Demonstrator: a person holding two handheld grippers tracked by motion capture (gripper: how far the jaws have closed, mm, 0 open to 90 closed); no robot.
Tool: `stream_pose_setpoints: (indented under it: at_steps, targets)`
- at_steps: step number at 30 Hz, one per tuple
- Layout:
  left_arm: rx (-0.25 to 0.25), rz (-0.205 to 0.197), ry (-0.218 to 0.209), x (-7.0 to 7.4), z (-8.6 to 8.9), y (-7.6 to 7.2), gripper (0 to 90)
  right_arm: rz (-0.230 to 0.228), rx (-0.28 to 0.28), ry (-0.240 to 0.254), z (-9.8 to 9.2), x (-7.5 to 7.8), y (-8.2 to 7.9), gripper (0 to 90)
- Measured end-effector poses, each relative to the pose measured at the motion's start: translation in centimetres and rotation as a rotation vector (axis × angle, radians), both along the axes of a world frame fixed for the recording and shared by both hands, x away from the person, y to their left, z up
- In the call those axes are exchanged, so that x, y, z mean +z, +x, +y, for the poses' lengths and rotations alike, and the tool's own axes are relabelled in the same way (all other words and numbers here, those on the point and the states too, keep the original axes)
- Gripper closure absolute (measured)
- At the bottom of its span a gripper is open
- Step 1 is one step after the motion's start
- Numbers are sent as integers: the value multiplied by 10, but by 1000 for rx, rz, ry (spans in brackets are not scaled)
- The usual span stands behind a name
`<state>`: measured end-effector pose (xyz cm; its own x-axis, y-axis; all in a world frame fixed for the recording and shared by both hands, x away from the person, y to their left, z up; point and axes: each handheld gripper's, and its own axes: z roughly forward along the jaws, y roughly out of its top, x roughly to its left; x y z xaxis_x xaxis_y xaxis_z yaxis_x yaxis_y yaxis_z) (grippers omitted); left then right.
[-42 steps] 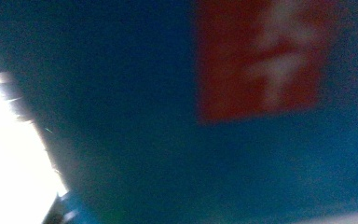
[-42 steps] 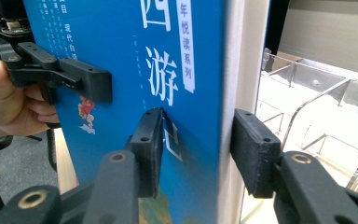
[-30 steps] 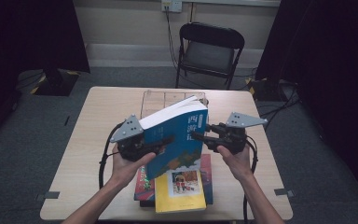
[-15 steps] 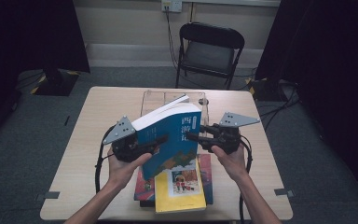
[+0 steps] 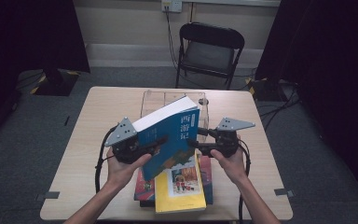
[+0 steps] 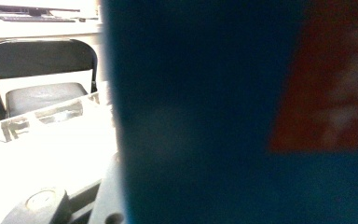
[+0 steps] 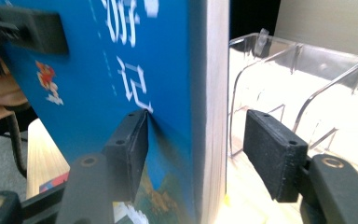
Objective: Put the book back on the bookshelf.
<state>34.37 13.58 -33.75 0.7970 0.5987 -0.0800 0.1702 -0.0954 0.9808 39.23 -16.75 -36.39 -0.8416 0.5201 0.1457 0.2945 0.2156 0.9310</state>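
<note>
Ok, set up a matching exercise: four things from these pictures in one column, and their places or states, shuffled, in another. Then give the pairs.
Things:
1. blue book
2. yellow book
3. clear rack
4. folding chair

Places or states:
A. on the floor beyond the table's far edge
B. lying on top of the stack at the table's near edge
C. held tilted above the table, with the left gripper on it
D. standing on the table behind the raised book

Pairs: 1-C, 2-B, 3-D, 4-A
</note>
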Motion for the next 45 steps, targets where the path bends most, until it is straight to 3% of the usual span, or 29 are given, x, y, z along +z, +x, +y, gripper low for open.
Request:
stream_pose_setpoints:
  at_steps: [3, 5, 12, 18, 22, 25, 27, 29, 34, 40, 43, 45]
  targets:
    - [1, -1, 3, 0, 0, 0, 600, 20, 47, -7, 8, -7, 2, 452]
    - [22, 2, 2, 0, 0, 0, 602, -1, 31, -25, 16, -9, 1, 415]
    - [118, 29, -5, 4, 8, 2, 607, -15, 28, -40, 31, -5, 15, 490]
    - [161, 10, 0, 11, 24, 4, 608, -21, 44, -44, 55, -2, 24, 501]
    - [186, 36, -3, 9, 34, 9, 608, -14, 46, -36, 68, -5, 31, 499]
    - [213, 62, -22, 7, 39, 12, 612, -10, 42, -30, 73, -7, 34, 497]
    - [249, 57, -21, 5, 37, 11, 613, -5, 43, -28, 75, -7, 36, 492]
    - [260, 56, -19, 5, 36, 10, 613, -2, 43, -32, 79, -8, 38, 458]
    - [275, 72, -29, 7, 40, 11, 613, 4, 59, -24, 82, -8, 43, 487]
    - [312, 31, -8, 12, 48, 11, 611, -1, 72, -16, 94, -4, 50, 495]
    - [330, 51, -23, 9, 52, 13, 612, 13, 80, -5, 100, -6, 53, 490]
    - [347, 36, -28, 5, 53, 11, 614, 3, 70, -34, 98, -10, 52, 497]
